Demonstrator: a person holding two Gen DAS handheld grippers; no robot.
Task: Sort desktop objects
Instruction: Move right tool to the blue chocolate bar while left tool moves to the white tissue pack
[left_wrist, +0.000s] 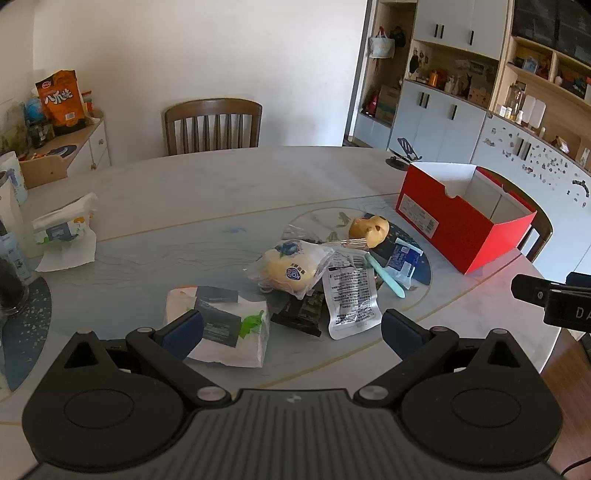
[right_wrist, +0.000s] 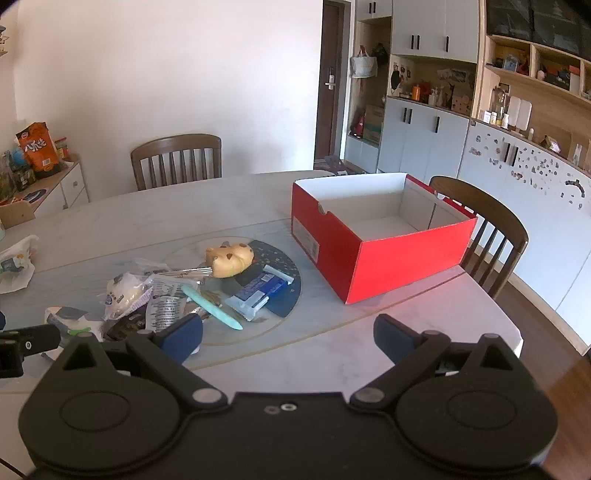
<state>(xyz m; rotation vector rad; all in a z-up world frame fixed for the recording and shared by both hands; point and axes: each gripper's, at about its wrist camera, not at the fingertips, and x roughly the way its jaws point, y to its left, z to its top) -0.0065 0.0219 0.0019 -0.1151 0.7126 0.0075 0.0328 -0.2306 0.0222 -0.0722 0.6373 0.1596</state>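
Round marble dining table (right_wrist: 229, 206) is carrying an empty red shoebox (right_wrist: 380, 254) at two o'clock and an unsorted heap, wrapped bun (left_wrist: 291, 267), teal stick (right_wrist: 212, 308), at centre, both left gripper (left_wrist: 291, 328) and right gripper (right_wrist: 288, 334) hovering, jaws apart, holding nothing: sorting is not yet starting.

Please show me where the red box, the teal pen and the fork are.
red box (right_wrist: 406, 266), right wrist view, on its red front wall
teal pen (right_wrist: 212, 308), right wrist view, mid-body
fork (right_wrist: 188, 272), right wrist view, on its handle
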